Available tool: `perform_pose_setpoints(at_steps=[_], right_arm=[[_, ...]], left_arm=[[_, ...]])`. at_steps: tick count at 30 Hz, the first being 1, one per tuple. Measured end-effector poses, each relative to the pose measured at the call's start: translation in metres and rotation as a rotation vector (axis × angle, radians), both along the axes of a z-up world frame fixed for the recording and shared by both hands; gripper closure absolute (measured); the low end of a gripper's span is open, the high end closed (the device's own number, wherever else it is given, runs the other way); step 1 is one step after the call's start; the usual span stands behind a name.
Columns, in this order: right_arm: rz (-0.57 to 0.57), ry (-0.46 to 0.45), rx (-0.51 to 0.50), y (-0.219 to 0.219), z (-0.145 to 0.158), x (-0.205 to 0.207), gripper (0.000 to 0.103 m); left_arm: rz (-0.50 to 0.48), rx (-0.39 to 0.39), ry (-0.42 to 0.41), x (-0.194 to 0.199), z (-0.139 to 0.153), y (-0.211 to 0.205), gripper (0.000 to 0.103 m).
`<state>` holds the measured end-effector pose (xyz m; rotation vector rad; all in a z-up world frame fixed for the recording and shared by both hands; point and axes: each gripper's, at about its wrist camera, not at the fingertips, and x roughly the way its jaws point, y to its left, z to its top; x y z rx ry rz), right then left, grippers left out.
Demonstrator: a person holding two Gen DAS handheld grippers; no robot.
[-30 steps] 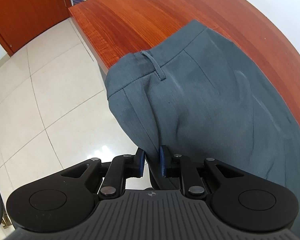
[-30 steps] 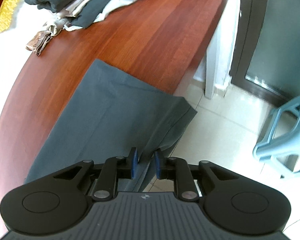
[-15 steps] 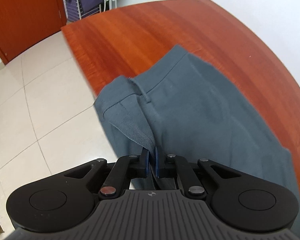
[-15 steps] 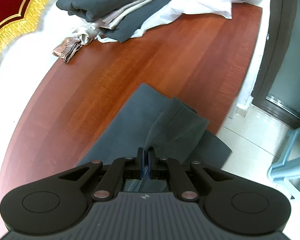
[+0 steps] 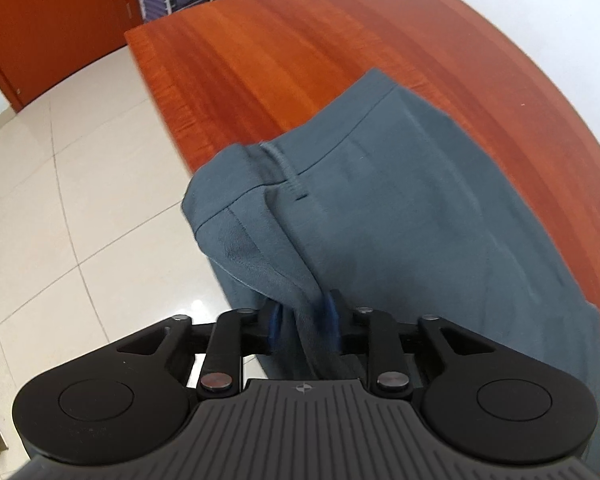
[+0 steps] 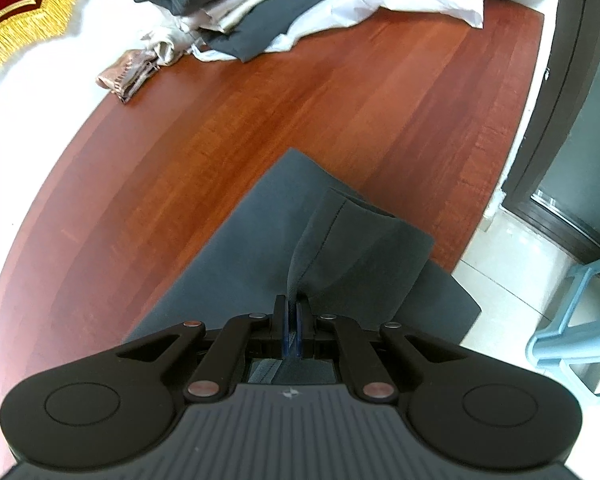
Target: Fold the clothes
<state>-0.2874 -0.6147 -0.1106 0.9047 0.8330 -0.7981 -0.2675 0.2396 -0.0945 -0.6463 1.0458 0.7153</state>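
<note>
Both trouser (image 5: 400, 208) ends overhang table (image 5: 300, 48) edge | far tabletop bare

Right gripper (image 6: 292, 322) pinching the hem of grey trousers (image 6: 236, 280) at the desk's near edge

Its jaws are closed on a raised fold; the rest lies flat on the wooden desk (image 6: 260, 120). A pile of clothes (image 6: 220, 8) sits at the far edge.

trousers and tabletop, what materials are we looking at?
Grey trousers: looks like a woven suiting fabric, matte; faint twill lines show near the waistband, with stitched seams and a belt loop. Fibre type can't be told.
Table: reddish-brown wood grain with a smooth, slightly glossy finish; solid wood, veneer or laminate can't be told.
</note>
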Motion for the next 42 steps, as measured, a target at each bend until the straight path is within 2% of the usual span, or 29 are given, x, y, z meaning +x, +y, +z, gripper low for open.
perform_pose_setpoints(at_steps=[2,3,4,8,13,17,21,25,34,39,42], right_arm=[[-0.005,0.006,0.007,0.001,-0.003,-0.002,0.099],[-0.008,0.004,0.007,0.002,-0.003,-0.003,0.099],[-0.01,0.004,0.005,0.002,-0.003,-0.004,0.099],[-0.041,-0.042,-0.002,0.003,0.007,-0.006,0.1],[-0.033,-0.068,-0.055,0.004,0.028,0.008,0.1],[-0.048,-0.097,-0.096,0.0,0.047,0.028,0.1],[-0.05,-0.099,-0.13,-0.004,0.058,0.051,0.1],[-0.045,-0.087,-0.143,-0.01,0.065,0.087,0.1],[0.068,-0.068,-0.141,-0.038,0.069,0.187,0.1],[0.138,-0.089,-0.145,-0.053,0.075,0.252,0.1],[0.164,-0.11,-0.154,-0.059,0.08,0.291,0.1]], left_arm=[[0.016,-0.021,-0.011,-0.003,-0.004,0.005,0.076],[0.018,-0.025,-0.023,-0.004,-0.005,0.008,0.091],[0.018,-0.029,-0.034,-0.006,-0.004,0.009,0.098],[-0.01,-0.05,-0.118,-0.004,0.012,0.009,0.099],[-0.071,-0.087,-0.204,0.025,0.037,0.01,0.099],[-0.131,-0.099,-0.236,0.056,0.053,0.01,0.099],[-0.155,-0.11,-0.249,0.091,0.055,0.012,0.099],[-0.169,-0.105,-0.239,0.128,0.053,0.011,0.099],[-0.099,-0.081,-0.244,0.19,0.054,0.009,0.099],[-0.064,-0.062,-0.279,0.215,0.061,0.01,0.099],[-0.045,-0.044,-0.332,0.226,0.067,0.014,0.099]])
